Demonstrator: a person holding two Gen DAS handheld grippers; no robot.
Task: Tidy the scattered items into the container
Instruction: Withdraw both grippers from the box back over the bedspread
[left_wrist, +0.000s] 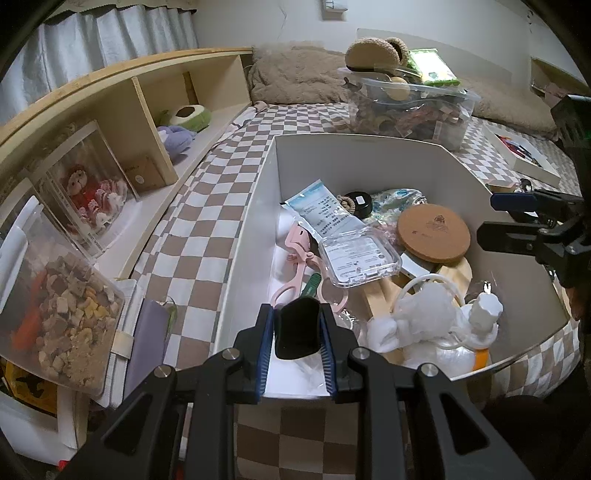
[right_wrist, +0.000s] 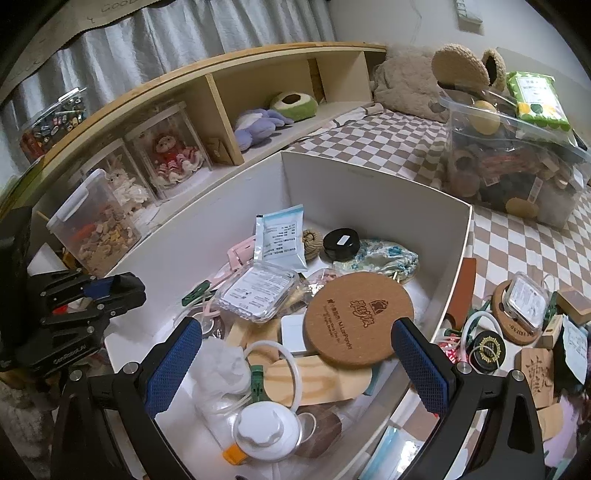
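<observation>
A small black object (left_wrist: 297, 328), perhaps a cap, is gripped by the left gripper (left_wrist: 297, 341) over the white box (left_wrist: 258, 206); the right gripper (right_wrist: 295, 354) fingers are held open.

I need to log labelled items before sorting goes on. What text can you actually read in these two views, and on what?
"M.LanPonoki", roughly, with an unreadable logo: engraved round cork coaster in the white box.
"GOO...": cut off, on the valance above the grey curtain.
Carved characters, not legible: wooden block outside the box.
Too small or blurred: blue-white sachet, clear plastic case's label, green packet.
</observation>
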